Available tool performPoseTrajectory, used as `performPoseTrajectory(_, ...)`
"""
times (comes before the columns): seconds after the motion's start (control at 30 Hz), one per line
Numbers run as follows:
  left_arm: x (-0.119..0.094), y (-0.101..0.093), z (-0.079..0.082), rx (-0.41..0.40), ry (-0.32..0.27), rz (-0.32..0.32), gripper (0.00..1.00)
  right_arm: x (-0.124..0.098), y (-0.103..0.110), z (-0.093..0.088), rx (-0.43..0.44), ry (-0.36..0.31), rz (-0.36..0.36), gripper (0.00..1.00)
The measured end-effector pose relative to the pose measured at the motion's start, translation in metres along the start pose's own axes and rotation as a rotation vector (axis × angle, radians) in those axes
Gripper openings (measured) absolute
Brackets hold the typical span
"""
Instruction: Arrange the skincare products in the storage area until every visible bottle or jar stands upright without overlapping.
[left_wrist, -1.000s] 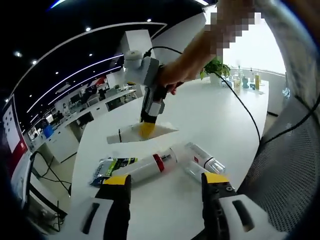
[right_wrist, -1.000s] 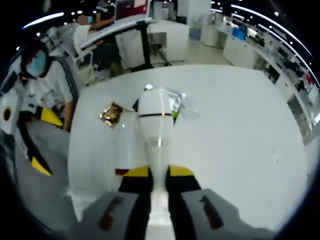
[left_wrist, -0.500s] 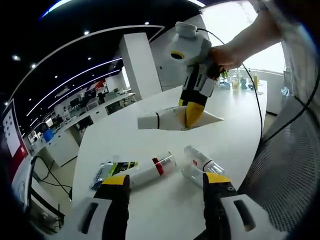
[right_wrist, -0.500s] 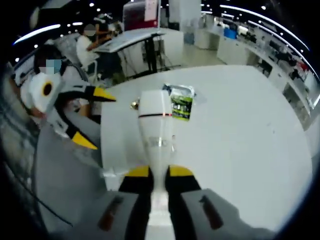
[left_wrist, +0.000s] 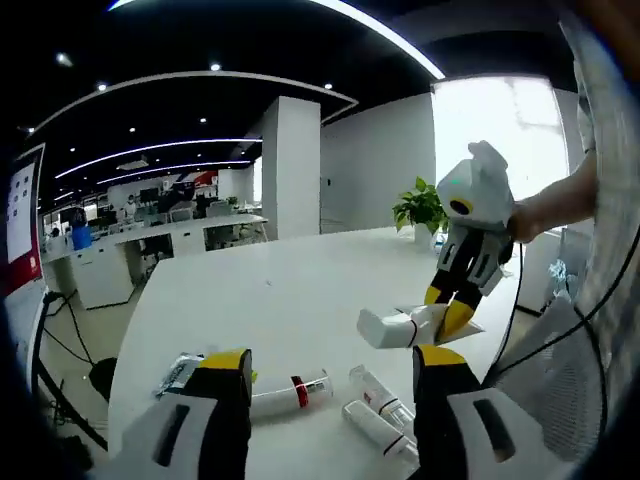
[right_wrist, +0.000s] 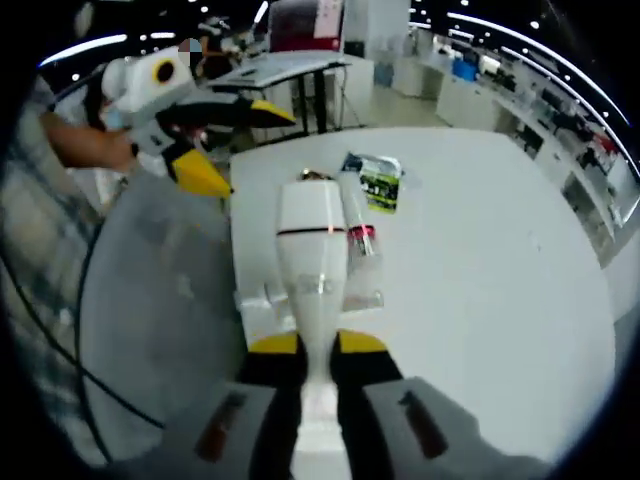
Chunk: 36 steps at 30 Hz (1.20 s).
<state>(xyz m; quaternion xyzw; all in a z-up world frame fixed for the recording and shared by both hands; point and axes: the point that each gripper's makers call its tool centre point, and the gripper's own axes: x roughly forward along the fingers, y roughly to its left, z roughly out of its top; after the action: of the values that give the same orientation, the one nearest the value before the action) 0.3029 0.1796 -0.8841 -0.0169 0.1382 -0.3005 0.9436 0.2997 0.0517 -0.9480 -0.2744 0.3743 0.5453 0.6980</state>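
My right gripper (right_wrist: 318, 345) is shut on the flat end of a white tube (right_wrist: 312, 250), held in the air with its cap pointing away. In the left gripper view that tube (left_wrist: 398, 327) hangs sideways off the table's right side, in the right gripper (left_wrist: 452, 308). Beneath it on the white table (right_wrist: 480, 260) lie a bottle with a red band (right_wrist: 358, 235), clear bottles (right_wrist: 262, 297) and a green sachet (right_wrist: 380, 180). My left gripper (left_wrist: 332, 358) stands open over the banded bottle (left_wrist: 290, 393) and two clear bottles (left_wrist: 380, 395). The left gripper (right_wrist: 240, 145) also hangs open at the upper left.
A grey mesh chair (right_wrist: 150, 300) sits against the table's edge by the bottles, and its mesh (left_wrist: 560, 380) is at the right. A potted plant (left_wrist: 420, 210) stands at the table's far end. Office desks (left_wrist: 180, 235) lie beyond.
The right gripper has carried the tube from over the table's middle out to its right side and lower. The left view has tipped up. Both grippers keep their states.
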Motion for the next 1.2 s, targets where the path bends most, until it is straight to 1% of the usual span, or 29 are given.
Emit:
performPoseTrajectory(0.03,0.000,-0.003,0.007,0.001,-0.022,-0.019,0.65,-0.004,0.002,0.001,0.004,-0.008,0.006,0.09)
performPoseTrajectory(0.1,-0.001,-0.008,0.020,0.011,-0.049,-0.033,0.66,-0.009,0.006,0.003,0.001,-0.021,0.015,0.09)
performPoseTrajectory(0.13,0.000,-0.014,0.024,0.032,-0.056,-0.050,0.66,-0.010,0.007,0.003,-0.005,-0.022,0.015,0.09)
performPoseTrajectory(0.17,0.002,-0.018,0.024,0.039,-0.048,-0.059,0.65,-0.011,0.008,0.001,-0.024,-0.012,0.012,0.09)
performPoseTrajectory(0.23,0.008,-0.031,0.021,0.081,-0.003,-0.102,0.66,-0.012,0.008,-0.003,-0.065,0.020,0.009,0.09)
performPoseTrajectory(0.27,0.011,-0.038,0.021,0.111,0.002,-0.124,0.66,-0.012,0.009,-0.006,-0.094,0.042,0.011,0.09)
performPoseTrajectory(0.3,0.014,-0.045,0.022,0.139,0.004,-0.144,0.66,-0.012,0.009,-0.007,-0.102,0.048,0.012,0.09)
performPoseTrajectory(0.33,0.017,-0.058,0.021,0.167,0.017,-0.188,0.65,-0.013,0.011,-0.008,-0.126,0.062,0.022,0.09)
performPoseTrajectory(0.37,0.020,-0.071,0.016,0.193,0.053,-0.228,0.65,-0.013,0.011,-0.008,-0.129,0.062,0.024,0.09)
performPoseTrajectory(0.43,0.025,-0.084,0.009,0.245,0.097,-0.263,0.64,-0.016,0.014,-0.006,-0.145,0.066,0.039,0.09)
performPoseTrajectory(0.47,0.028,-0.093,0.004,0.297,0.123,-0.294,0.62,-0.017,0.015,-0.004,-0.156,0.067,0.047,0.09)
performPoseTrajectory(0.5,0.031,-0.101,-0.001,0.327,0.150,-0.321,0.61,-0.019,0.016,-0.002,-0.162,0.068,0.053,0.09)
performPoseTrajectory(0.53,0.032,-0.104,-0.003,0.335,0.161,-0.329,0.60,-0.020,0.017,-0.001,-0.170,0.070,0.058,0.09)
performPoseTrajectory(0.57,0.033,-0.111,-0.010,0.342,0.208,-0.353,0.59,-0.021,0.020,0.002,-0.187,0.076,0.069,0.09)
performPoseTrajectory(0.6,0.037,-0.116,-0.014,0.357,0.237,-0.363,0.59,-0.022,0.021,0.003,-0.202,0.083,0.078,0.09)
performPoseTrajectory(0.63,0.038,-0.117,-0.014,0.365,0.240,-0.367,0.60,-0.024,0.025,0.005,-0.232,0.094,0.091,0.09)
performPoseTrajectory(0.67,0.041,-0.123,-0.014,0.372,0.235,-0.383,0.60,-0.024,0.027,0.006,-0.249,0.097,0.096,0.09)
performPoseTrajectory(0.7,0.042,-0.125,-0.014,0.380,0.241,-0.390,0.59,-0.025,0.031,0.008,-0.264,0.105,0.109,0.09)
performPoseTrajectory(0.77,0.043,-0.127,-0.017,0.403,0.270,-0.387,0.57,-0.026,0.035,0.010,-0.288,0.116,0.119,0.09)
performPoseTrajectory(0.8,0.043,-0.127,-0.018,0.413,0.290,-0.386,0.55,-0.026,0.037,0.011,-0.307,0.127,0.126,0.09)
performPoseTrajectory(0.87,0.042,-0.128,-0.022,0.423,0.328,-0.401,0.46,-0.024,0.039,0.011,-0.332,0.148,0.128,0.09)
performPoseTrajectory(0.9,0.041,-0.126,-0.026,0.428,0.369,-0.398,0.43,-0.023,0.040,0.012,-0.340,0.153,0.125,0.09)
performPoseTrajectory(1.0,0.041,-0.124,-0.032,0.463,0.413,-0.388,0.37,-0.020,0.044,0.013,-0.379,0.195,0.141,0.09)
performPoseTrajectory(1.03,0.041,-0.121,-0.034,0.482,0.434,-0.381,0.33,-0.020,0.045,0.013,-0.393,0.207,0.145,0.09)
performPoseTrajectory(1.1,0.041,-0.119,-0.036,0.506,0.443,-0.382,0.29,-0.019,0.048,0.014,-0.414,0.225,0.155,0.09)
performPoseTrajectory(1.17,0.040,-0.118,-0.039,0.524,0.451,-0.393,0.29,-0.019,0.049,0.017,-0.423,0.229,0.155,0.09)
performPoseTrajectory(1.2,0.040,-0.118,-0.039,0.521,0.452,-0.396,0.29,-0.020,0.049,0.017,-0.433,0.246,0.162,0.09)
